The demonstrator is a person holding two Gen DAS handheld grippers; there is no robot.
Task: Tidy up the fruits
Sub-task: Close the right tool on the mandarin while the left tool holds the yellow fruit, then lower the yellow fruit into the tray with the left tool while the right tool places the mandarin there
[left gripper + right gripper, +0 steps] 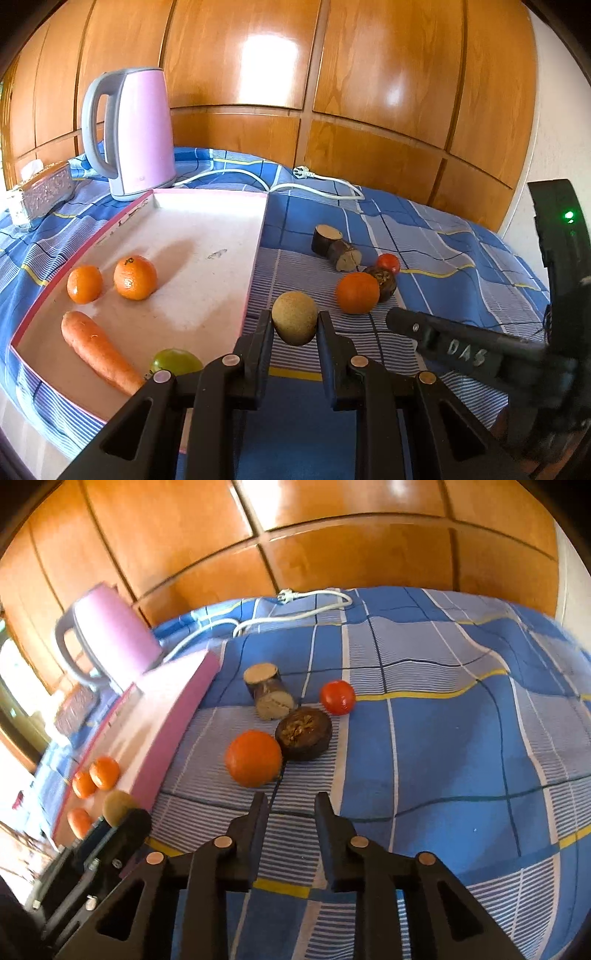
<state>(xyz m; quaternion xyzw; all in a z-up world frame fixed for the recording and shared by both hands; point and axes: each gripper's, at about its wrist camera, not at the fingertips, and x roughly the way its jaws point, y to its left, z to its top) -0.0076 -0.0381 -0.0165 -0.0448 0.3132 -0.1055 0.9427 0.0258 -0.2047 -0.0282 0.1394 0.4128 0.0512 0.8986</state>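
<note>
Left claw (294,325): closed on brown kiwi (294,317), held above the table's blue checked cloth (461,251), beside pink tray (255,258).
Right claw (291,805): open, empty.
Cloth: orange (253,758), dark halved fruit (303,733), tomato (337,697), cut stem piece (269,691).
Tray: carrot (96,350), green fruit (175,361), two oranges (135,277).
Rear: pink kettle (135,133).
</note>
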